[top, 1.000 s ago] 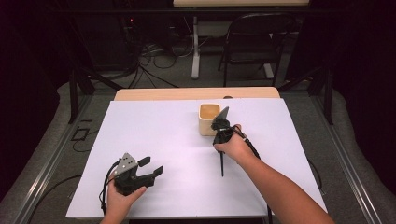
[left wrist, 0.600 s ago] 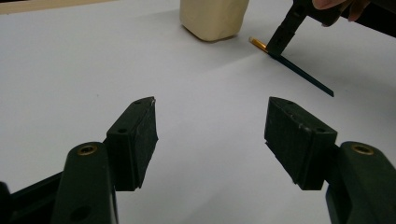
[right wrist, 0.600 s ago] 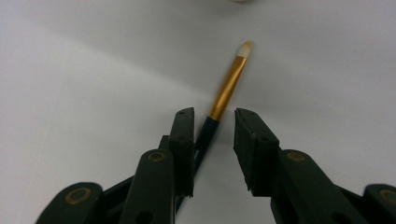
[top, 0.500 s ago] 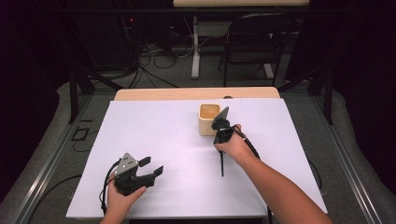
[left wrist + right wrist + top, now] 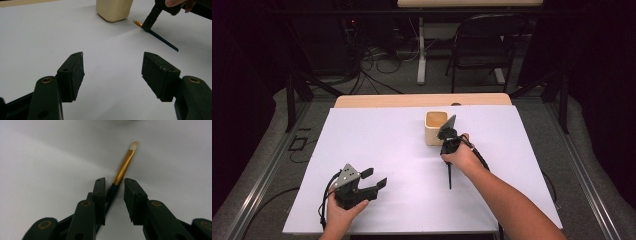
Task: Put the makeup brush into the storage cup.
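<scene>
A paintbrush (image 5: 123,167) with a white tip, gold ferrule and dark blue handle lies flat on the white table (image 5: 377,140). My right gripper (image 5: 113,182) points down over it, its jaws astride the handle just behind the ferrule. The jaws have just been closing; one pad meets the handle and a gap is left at the other. The brush handle (image 5: 449,177) trails back beside the person's right hand. A cream square cup (image 5: 436,127) stands just beyond the right gripper (image 5: 446,149). My left gripper (image 5: 374,177) rests at the front left, open and holding nothing.
In the left gripper view (image 5: 112,62) the cup (image 5: 113,10) and brush (image 5: 160,37) lie ahead across bare white tabletop. A wooden strip (image 5: 422,100) edges the table's far side. A chair (image 5: 484,50) and cables stand on the floor beyond.
</scene>
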